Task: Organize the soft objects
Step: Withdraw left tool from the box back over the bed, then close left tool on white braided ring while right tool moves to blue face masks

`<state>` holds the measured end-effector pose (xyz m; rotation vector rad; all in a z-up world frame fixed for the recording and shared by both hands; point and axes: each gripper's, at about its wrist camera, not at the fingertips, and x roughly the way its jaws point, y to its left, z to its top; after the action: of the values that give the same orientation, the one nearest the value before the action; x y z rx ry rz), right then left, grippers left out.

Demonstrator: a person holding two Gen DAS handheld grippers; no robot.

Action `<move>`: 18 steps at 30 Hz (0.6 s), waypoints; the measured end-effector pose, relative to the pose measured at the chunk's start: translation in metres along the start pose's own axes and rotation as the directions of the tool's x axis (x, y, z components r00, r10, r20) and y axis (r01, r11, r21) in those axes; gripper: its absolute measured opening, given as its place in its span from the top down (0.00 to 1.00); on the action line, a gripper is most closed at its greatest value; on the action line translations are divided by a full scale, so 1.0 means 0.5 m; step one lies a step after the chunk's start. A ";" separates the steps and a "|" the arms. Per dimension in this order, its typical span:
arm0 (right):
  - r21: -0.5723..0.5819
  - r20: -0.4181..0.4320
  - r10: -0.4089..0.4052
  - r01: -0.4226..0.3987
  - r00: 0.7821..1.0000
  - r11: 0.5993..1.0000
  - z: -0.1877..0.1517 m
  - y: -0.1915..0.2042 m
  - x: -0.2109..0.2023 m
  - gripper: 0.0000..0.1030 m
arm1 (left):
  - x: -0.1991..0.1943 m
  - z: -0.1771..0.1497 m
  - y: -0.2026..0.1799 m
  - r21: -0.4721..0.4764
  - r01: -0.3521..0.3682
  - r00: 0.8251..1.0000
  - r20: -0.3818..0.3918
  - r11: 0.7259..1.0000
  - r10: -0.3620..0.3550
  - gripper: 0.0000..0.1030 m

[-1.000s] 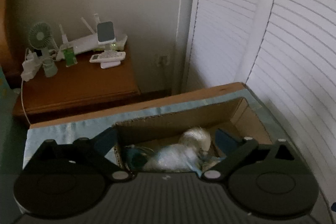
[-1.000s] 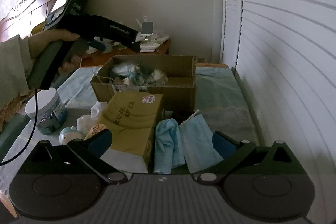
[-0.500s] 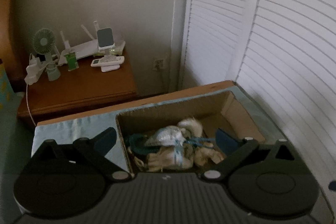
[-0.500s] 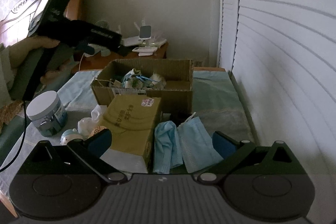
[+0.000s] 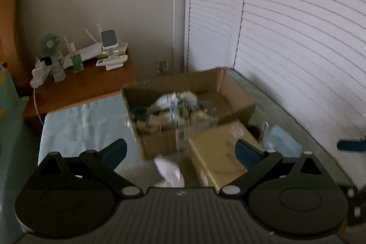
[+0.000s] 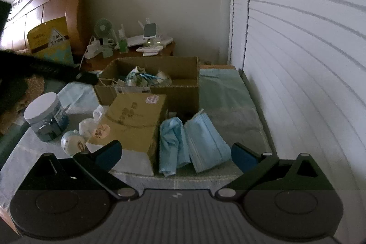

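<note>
Hovering empty, left gripper (image 5: pixel 180 150) spread wide short of the cardboard box (image 6: pixel 183 88), which collects the soft items. Right gripper (image 6: pixel 176 152) also released, straddling the blue masks (image 6: pixel 205 138) lying just before the box, likely next to go in.

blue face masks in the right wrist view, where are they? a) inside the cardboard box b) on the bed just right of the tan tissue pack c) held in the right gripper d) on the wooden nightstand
b: the blue face masks lie on the bed cover beside the tan tissue pack, in front of the cardboard box; the right gripper is open and empty.
</note>
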<state>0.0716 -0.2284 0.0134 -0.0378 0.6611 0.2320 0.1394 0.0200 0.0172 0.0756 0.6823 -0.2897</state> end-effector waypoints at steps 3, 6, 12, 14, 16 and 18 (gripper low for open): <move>0.008 -0.006 -0.007 0.007 1.000 1.000 -0.007 -0.004 -0.001 0.00 | -0.016 -0.044 -0.003 -0.028 0.013 1.000 -0.006 1.000 -0.013 0.03; 0.006 -0.010 -0.019 0.019 1.000 1.000 -0.012 -0.006 0.000 0.00 | -0.021 -0.090 -0.006 -0.056 0.025 0.999 -0.027 0.998 -0.027 0.03; 0.006 -0.034 -0.036 0.037 0.999 0.999 -0.026 -0.011 0.009 0.00 | -0.023 -0.164 -0.021 -0.047 -0.015 0.999 -0.051 0.999 0.013 0.03; 0.005 -0.038 -0.042 0.042 0.998 0.999 -0.029 -0.013 0.011 0.00 | -0.019 -0.184 -0.027 -0.035 -0.031 0.998 -0.062 0.999 0.028 0.03; 0.006 -0.042 -0.045 0.045 0.998 0.999 -0.031 -0.016 0.012 0.00 | -0.016 -0.201 -0.029 -0.038 -0.031 0.997 -0.072 0.999 0.029 0.03; 0.009 -0.046 -0.047 0.047 0.998 0.999 -0.031 -0.019 0.014 0.00 | -0.011 -0.217 -0.032 -0.057 -0.030 0.996 -0.084 0.998 0.025 0.03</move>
<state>0.0698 -0.2379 -0.0038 -0.0487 0.7058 0.1827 0.0647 0.0238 -0.0629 0.0414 0.7715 -0.2405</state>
